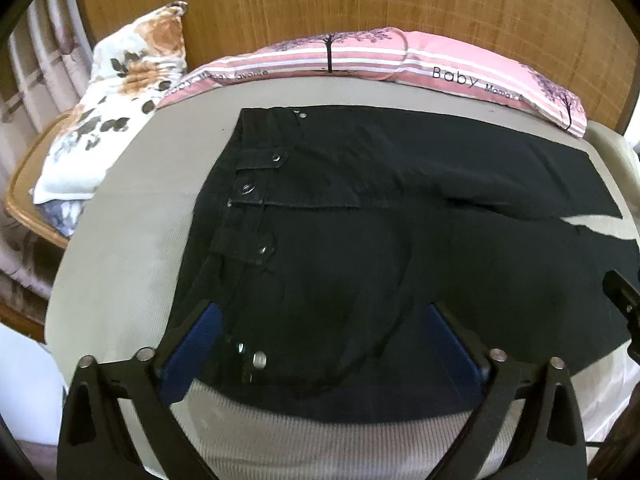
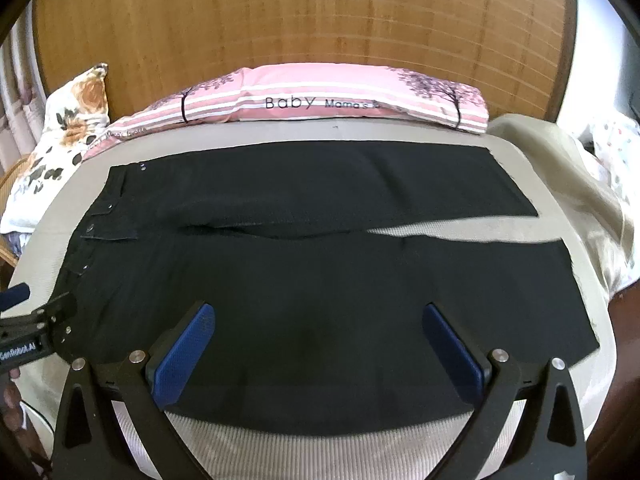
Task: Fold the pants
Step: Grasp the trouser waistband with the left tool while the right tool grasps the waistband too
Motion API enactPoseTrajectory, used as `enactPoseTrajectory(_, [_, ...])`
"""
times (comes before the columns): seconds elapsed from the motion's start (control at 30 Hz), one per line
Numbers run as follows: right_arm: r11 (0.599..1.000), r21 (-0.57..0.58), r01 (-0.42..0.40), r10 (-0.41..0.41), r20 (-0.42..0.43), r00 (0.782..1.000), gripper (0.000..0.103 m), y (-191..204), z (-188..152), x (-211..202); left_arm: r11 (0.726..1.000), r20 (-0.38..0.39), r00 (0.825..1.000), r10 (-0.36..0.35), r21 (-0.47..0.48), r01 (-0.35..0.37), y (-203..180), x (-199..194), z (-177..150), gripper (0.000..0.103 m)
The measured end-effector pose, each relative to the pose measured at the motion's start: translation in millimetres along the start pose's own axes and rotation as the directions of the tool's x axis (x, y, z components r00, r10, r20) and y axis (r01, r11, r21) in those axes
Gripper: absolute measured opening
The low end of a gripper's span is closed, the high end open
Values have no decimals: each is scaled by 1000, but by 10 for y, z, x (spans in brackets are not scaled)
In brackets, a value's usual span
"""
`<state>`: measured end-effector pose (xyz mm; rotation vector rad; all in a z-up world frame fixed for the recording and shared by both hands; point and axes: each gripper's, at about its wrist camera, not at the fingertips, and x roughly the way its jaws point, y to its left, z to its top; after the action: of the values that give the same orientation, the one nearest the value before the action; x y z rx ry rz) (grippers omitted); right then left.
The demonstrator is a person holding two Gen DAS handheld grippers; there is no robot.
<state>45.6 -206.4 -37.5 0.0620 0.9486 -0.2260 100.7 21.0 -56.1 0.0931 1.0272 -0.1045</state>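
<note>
Left wrist view shows the black pants (image 1: 360, 208) spread flat on a bed (image 1: 132, 216) with a beige cover, waistband to the left, both legs running to the right with a sliver of cover showing between them near the hems. The left gripper (image 1: 320, 320) hangs over the near waistband corner, its blue-padded fingers (image 1: 196, 344) spread wide apart and holding nothing. Right wrist view has the right gripper (image 2: 318, 320) above the near leg, fingers (image 2: 184, 354) likewise wide apart and empty. A pink striped pillow (image 2: 320, 100) lies along the far edge against a wooden headboard (image 2: 300, 20), and a floral pillow (image 1: 116, 100) sits at the far left.
</note>
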Motion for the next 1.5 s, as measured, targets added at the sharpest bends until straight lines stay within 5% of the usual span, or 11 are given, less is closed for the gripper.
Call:
enactPoseTrajectory(0.17, [999,-35,-16,15,-8,1000,103,60,238,230,998,-5,999,-50,-28,50,210,206,328,84])
enactPoseTrajectory(0.4, [984,-13,-180,179,-45,983,103,118,592,605,978,17,987,-159,-136,160,786,550,943,70])
enactPoseTrajectory(0.73, [957,25,-288,289,-88,953,103,259,961,1115,911,8,941,-339,-247,330,1450,1260,1549,44])
enactPoseTrajectory(1.07, [953,12,-303,303,-120,946,103,428,1087,1512,888,-30,916,-399,-263,378,1585,1841,1706,42])
enactPoseTrajectory(1.3, [949,-12,-314,309,-142,940,103,529,1165,1721,862,-31,884,-466,-242,446,1535,2032,1877,33])
enactPoseTrajectory(1.5, [913,-103,-395,376,-164,912,103,671,1416,1811,809,-23,839,-544,-282,517,1537,2209,2067,31])
